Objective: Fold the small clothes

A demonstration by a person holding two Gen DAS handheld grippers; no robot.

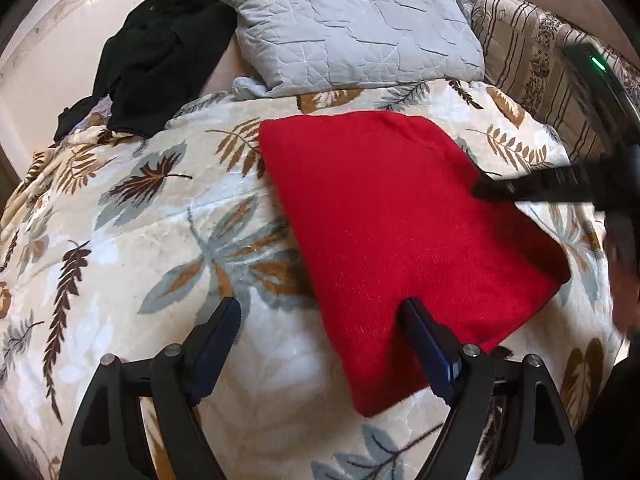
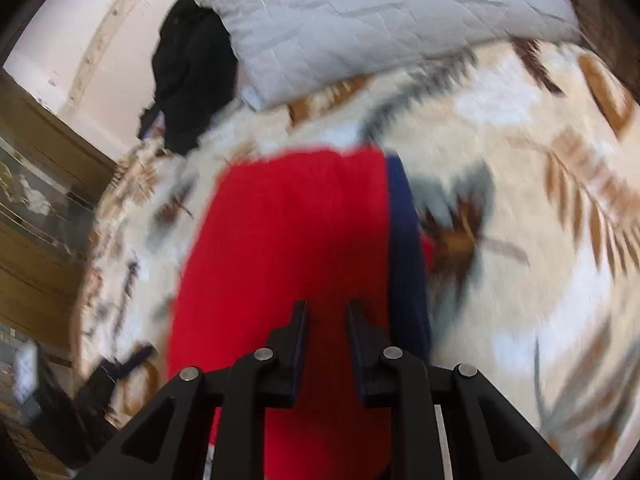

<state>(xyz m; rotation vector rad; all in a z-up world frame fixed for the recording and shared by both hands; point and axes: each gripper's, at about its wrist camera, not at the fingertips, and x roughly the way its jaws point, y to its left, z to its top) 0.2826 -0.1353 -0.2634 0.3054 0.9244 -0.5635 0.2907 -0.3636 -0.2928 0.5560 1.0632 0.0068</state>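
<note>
While both tongs gape empty, the red garment [image 1: 400,232] lies folded, lengthwise away from them.

The left wrist view looks forward and down from just above the bed [image 1: 120,220], past its own claw [image 1: 320,316], toward the grey pillow [image 1: 352,24] and wall; the right wrist view sits lower and closer, blurred, facing the same way. Both share the red garment [image 1: 392,216], pillow and black clothing [image 1: 160,52].

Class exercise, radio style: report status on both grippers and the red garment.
Left gripper open, straddling red garment edge. Right gripper narrowly open, empty, over garment. Garment folded flat on leaf-print blanket. Nothing blocking.
</note>
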